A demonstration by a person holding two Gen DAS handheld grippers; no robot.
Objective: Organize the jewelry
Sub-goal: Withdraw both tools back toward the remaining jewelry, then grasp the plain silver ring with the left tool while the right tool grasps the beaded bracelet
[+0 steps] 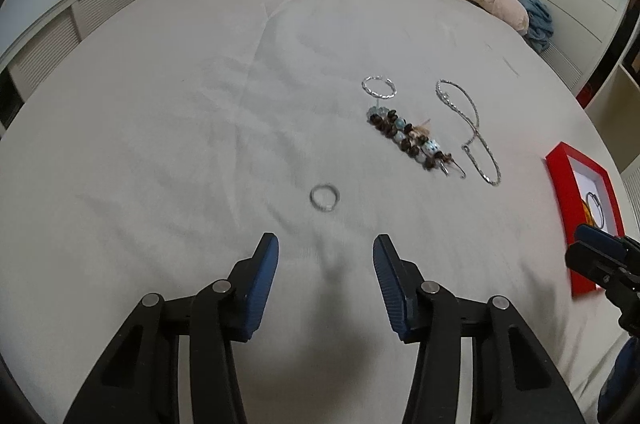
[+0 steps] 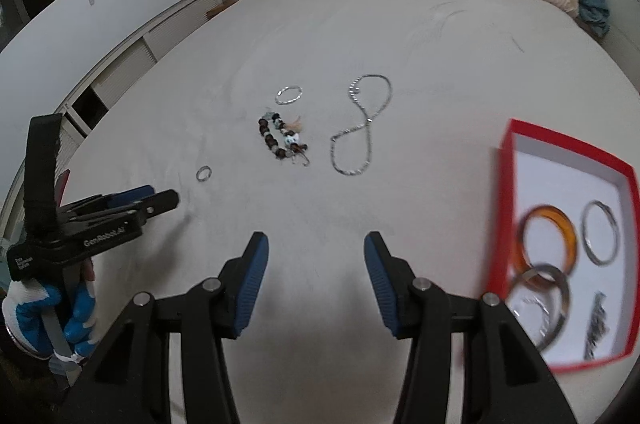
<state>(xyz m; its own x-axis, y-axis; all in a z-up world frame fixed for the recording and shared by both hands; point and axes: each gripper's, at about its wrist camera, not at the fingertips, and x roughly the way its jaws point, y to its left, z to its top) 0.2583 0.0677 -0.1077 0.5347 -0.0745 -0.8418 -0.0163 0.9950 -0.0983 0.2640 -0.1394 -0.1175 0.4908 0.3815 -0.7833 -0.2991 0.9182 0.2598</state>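
Silver and beads are spread over the grey bed sheet (image 1: 160,143), each piece lying apart from the next, prob. so a claw can take one w/o snagging another. The small ring (image 1: 325,197) sits alone at 12 o'clock just ahead of the left claw (image 1: 326,250), which looks lined up on it; jaws are spread wide w/ nothing between them. Past the ring, toward 1 o'clock: beaded bracelet (image 1: 408,137), a thin silver hoop (image 1: 379,87) beyond it, and the chain necklace (image 1: 470,127) in a loose figure-8, near but not touching the beads.

The red box (image 2: 508,183) sits at 3 o'clock of the right claw (image 2: 316,254), open-topped, already holding an amber bangle (image 2: 568,220), two metal bangles and a dark item too blurred to name, so sorting is partly done, I'd judge.

Pose: left claw low, pointing fwd along the bed, gloved hand (image 2: 44,312) gripping its handle. Right claw also spread and empty, hovering near the box, angled toward the necklace.
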